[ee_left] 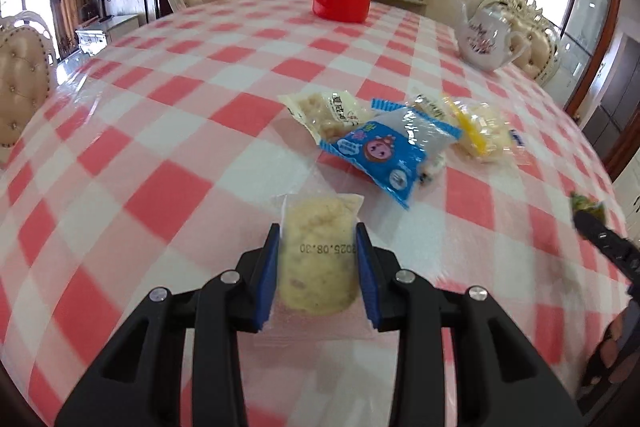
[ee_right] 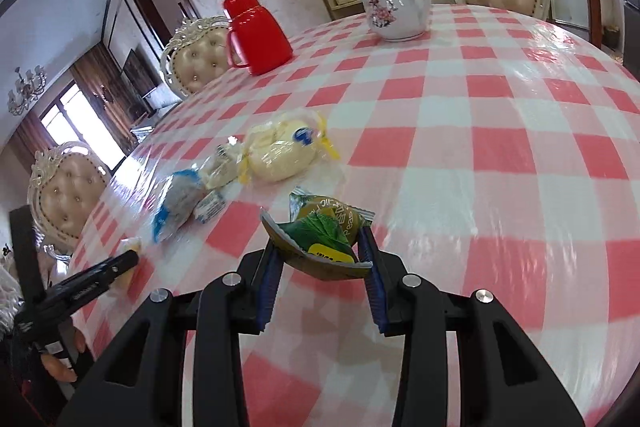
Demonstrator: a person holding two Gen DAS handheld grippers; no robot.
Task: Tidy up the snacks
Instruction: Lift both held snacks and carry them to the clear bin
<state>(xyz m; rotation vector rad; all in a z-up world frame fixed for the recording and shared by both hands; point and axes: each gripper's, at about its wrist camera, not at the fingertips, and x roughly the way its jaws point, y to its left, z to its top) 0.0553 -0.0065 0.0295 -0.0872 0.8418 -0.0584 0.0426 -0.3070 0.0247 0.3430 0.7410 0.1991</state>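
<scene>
While both grippers carry a packet above the checked tablecloth, the step in hand seems to be bringing loose snacks to the group in the middle of the table. The left gripper pinches a clear-wrapped pale cake between its blue pads; the right gripper pinches a green snack packet. Ahead lie the blue packet and the yellow-tied bun, touching their neighbours. Next, I judge, each packet must be lowered just beside this pile and released without pushing it.

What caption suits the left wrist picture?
Left claw grips a clear-wrapped pastry above the checked tablecloth, snack pile ahead.
</scene>
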